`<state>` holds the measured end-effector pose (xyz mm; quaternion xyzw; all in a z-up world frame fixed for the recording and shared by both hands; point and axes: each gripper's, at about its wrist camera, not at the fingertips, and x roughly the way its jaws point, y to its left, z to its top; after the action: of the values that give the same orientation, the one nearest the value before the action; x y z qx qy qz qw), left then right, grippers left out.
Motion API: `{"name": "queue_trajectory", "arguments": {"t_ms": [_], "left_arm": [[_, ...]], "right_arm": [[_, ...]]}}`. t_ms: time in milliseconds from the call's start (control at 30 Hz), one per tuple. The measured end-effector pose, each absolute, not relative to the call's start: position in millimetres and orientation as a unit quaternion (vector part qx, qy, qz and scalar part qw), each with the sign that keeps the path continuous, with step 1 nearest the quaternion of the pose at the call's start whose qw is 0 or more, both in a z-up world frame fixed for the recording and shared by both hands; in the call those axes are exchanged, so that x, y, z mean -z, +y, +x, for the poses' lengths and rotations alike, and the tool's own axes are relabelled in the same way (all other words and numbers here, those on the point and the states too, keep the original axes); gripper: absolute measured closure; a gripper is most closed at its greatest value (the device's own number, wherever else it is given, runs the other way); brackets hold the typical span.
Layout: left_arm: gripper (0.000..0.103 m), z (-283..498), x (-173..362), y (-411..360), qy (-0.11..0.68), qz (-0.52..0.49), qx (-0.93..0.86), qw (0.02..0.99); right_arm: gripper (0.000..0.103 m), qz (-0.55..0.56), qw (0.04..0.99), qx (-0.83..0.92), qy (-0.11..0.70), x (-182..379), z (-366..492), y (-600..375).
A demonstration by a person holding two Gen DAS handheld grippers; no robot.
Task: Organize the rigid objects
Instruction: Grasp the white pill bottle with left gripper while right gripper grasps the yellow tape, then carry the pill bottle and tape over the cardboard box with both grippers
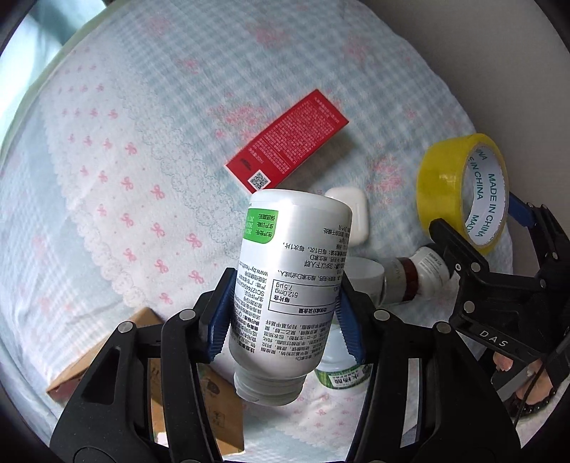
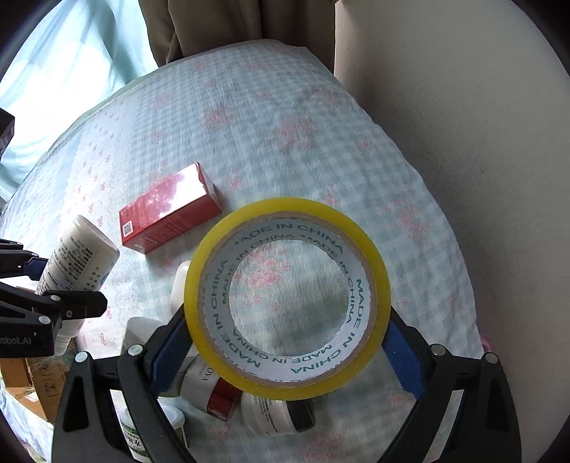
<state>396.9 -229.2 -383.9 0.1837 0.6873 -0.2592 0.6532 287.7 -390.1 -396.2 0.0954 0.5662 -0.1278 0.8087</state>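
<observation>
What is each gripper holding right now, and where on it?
Left gripper: white bottle, by its sides. Right gripper: yellow tape roll, across its outer rim.

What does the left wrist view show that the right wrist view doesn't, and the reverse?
Left wrist only: the printed label side of the white bottle clamped in the left gripper, its neck toward the camera, and the person's fingers at right. Right wrist only: the tape roll seen face-on in the right gripper, with curtains beyond the bed. Both: bottle, tape, red box, white earbud case, checked bedspread.
</observation>
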Motion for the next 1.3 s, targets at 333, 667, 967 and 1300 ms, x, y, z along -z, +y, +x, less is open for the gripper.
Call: {"name": "queue_trajectory", "arguments": {"t_ms": [333, 667, 967, 1300], "left_arm": [[0.054, 369.5, 242.2, -162.9, 0.634, 0.115, 0.253, 0.721], [0.054, 315.8, 174.7, -55.5, 0.593, 0.077, 0.242, 0.764], [0.055, 284.7, 170.5, 89.8, 0.595, 0.073, 0.223, 0.769], [0.055, 298.3, 255.7, 185.5, 0.632, 0.089, 0.204, 0.742]], "right_arm": [[0.008, 0.048, 0.846, 0.103, 0.521, 267.0, 263.5, -359.3], [0.008, 0.007, 0.868, 0.073, 0.491, 156.3, 228.1, -251.3], [0.008, 0.017, 0.872, 0.031, 0.487, 126.5, 215.2, -114.5], [0.008, 0.083, 0.834, -0.019, 0.545, 214.7, 233.1, -13.0]]}}
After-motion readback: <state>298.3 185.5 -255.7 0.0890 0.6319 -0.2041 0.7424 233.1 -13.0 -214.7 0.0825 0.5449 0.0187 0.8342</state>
